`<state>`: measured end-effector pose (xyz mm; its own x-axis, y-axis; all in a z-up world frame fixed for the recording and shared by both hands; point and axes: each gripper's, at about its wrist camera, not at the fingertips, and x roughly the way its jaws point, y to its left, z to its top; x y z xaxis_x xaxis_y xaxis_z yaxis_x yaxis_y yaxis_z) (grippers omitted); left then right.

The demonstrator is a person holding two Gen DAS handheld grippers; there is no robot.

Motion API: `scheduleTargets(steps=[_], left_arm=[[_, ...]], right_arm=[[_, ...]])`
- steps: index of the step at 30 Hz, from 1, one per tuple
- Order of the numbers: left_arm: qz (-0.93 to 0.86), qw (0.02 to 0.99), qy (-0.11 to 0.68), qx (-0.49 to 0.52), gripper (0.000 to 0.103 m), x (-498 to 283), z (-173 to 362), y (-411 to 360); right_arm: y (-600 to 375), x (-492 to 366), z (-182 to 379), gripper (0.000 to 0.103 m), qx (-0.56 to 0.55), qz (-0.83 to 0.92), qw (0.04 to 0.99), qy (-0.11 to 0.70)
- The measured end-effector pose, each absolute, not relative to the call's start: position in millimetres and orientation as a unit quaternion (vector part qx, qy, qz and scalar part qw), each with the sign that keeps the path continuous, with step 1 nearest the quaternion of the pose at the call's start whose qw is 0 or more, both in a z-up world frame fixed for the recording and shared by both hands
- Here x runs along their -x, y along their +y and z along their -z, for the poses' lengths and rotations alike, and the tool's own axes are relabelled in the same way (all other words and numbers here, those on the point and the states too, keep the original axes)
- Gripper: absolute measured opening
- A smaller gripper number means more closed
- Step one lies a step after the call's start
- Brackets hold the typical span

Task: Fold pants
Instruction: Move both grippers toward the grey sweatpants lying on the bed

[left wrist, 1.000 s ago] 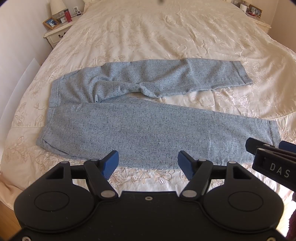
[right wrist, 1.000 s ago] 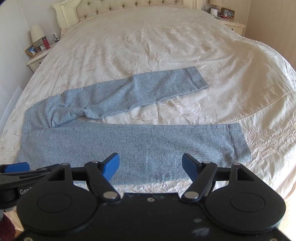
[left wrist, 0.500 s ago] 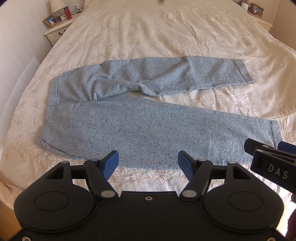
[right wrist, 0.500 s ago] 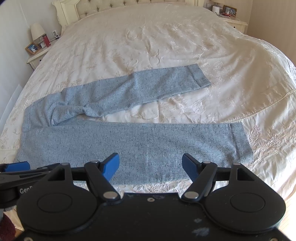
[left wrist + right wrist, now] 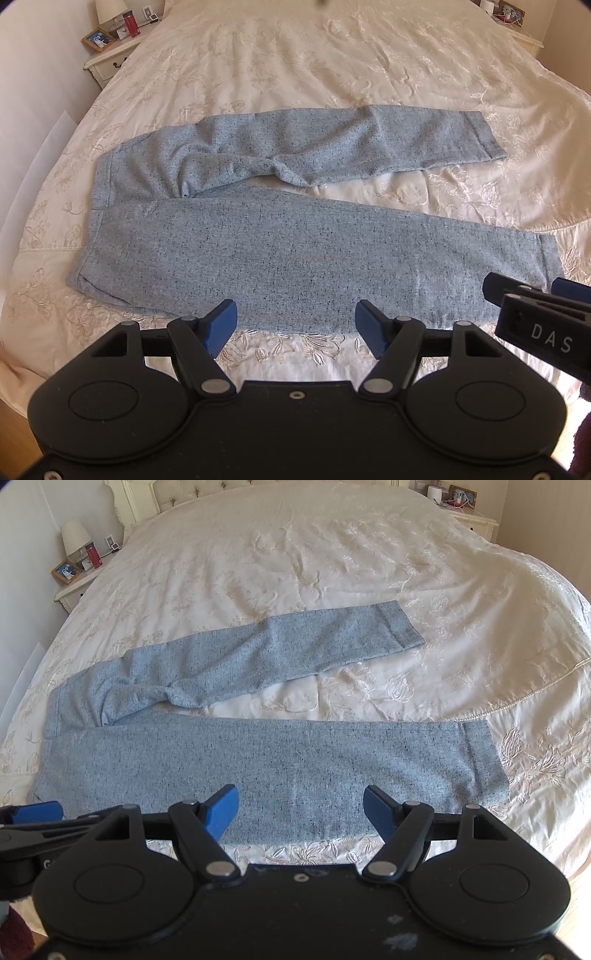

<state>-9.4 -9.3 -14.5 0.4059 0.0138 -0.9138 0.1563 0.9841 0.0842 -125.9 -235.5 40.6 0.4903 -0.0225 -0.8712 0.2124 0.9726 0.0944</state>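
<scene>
Light blue speckled pants (image 5: 280,254) (image 5: 258,764) lie flat on a cream bedspread (image 5: 332,66) (image 5: 332,565), waistband to the left, legs spread apart toward the right. The far leg is bunched near the crotch. My left gripper (image 5: 295,325) hovers open above the near leg's front edge, nothing between its blue pads. My right gripper (image 5: 301,810) is open too, above the same near leg further right. Each view catches the other gripper at its side edge.
A white nightstand (image 5: 110,62) (image 5: 74,587) with a lamp, photo frame and red bottle stands at the bed's far left. A second nightstand (image 5: 469,513) is at the far right. A tufted headboard (image 5: 192,491) closes the far end.
Both grippers have moved slightly forward and down toward the pants, which now sit a little lower in view. The pants themselves have not moved.
</scene>
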Motion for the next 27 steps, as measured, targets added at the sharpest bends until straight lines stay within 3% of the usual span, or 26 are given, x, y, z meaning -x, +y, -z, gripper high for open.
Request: scheduleTargets(steps=[27], left_arm=[[0.04,0.831,0.55,-0.075,0.069,15,16,-25]], right_arm=[[-248,126,-35,0.078,-0.089,0.062,0.853,0.51]])
